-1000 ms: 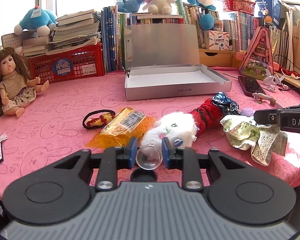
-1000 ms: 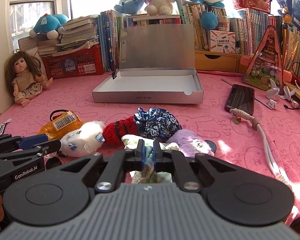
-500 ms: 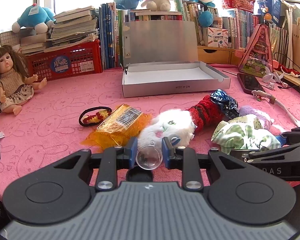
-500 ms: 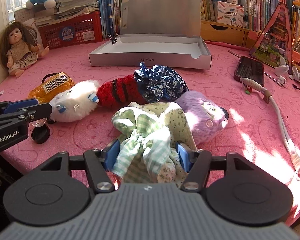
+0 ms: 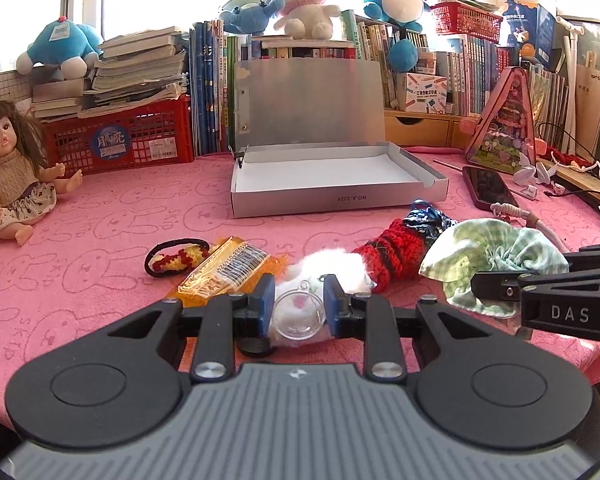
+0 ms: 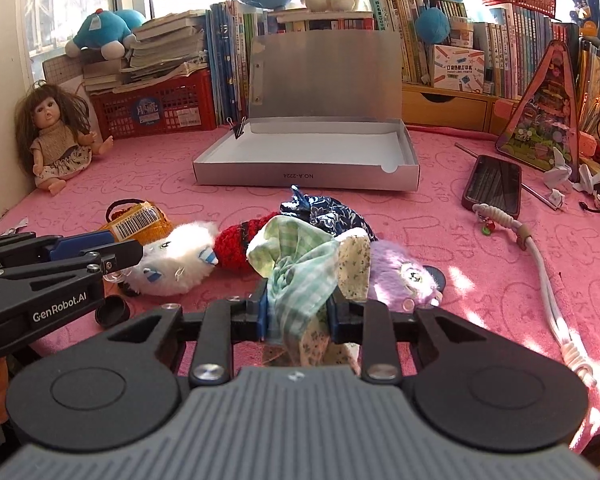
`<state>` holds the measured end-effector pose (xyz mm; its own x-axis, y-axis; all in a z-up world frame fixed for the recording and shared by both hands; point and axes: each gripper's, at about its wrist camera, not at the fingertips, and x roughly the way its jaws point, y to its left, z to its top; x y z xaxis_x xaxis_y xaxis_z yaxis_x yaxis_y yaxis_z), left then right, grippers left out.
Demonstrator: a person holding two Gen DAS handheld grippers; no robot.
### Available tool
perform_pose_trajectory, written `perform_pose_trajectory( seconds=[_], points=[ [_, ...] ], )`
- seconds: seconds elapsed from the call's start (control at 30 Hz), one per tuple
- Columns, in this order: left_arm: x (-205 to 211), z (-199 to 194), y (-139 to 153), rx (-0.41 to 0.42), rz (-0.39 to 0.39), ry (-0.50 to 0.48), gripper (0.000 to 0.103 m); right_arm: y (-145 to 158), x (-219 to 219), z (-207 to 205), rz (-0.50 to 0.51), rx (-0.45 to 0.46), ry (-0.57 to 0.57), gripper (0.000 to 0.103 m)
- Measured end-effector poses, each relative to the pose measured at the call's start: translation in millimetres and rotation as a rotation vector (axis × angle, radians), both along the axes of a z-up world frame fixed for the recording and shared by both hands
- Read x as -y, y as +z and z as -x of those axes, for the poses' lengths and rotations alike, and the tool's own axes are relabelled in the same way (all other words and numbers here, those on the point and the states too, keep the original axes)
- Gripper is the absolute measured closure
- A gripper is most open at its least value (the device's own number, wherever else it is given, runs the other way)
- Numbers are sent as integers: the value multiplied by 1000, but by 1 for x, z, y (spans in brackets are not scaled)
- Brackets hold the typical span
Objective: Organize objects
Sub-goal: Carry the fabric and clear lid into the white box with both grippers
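Left gripper (image 5: 298, 307) clamped on clear plastic ball (image 5: 297, 312), half hiding white plush (image 5: 332, 266). Right gripper (image 6: 298, 307) pinching green checked cloth (image 6: 300, 276) above pink blanket (image 6: 440, 216), its lower folds hidden; silver box (image 6: 306, 176) open beyond.

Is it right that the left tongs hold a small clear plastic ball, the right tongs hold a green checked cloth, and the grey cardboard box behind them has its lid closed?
One thing is wrong: the grey cardboard box is open, with its lid standing upright, as the right wrist view shows. The rest holds: the left tongs grip the small clear plastic ball, and the right tongs grip the green checked cloth.
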<state>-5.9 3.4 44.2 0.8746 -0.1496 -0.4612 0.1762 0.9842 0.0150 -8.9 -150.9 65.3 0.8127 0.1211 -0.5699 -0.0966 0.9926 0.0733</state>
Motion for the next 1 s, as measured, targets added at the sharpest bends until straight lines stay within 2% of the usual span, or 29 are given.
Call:
perform_pose_trajectory(
  seconds=[0.33, 0.67, 1.0],
  points=[
    [8, -6, 16, 34, 25, -35, 72, 16, 16, -7, -56, 42, -27, 72],
    [16, -12, 32, 101, 10, -54, 72, 29, 26, -7, -79, 111, -55, 72],
    [18, -24, 35, 100, 12, -72, 72, 35, 33, -14, -101, 128, -58, 72]
  ],
)
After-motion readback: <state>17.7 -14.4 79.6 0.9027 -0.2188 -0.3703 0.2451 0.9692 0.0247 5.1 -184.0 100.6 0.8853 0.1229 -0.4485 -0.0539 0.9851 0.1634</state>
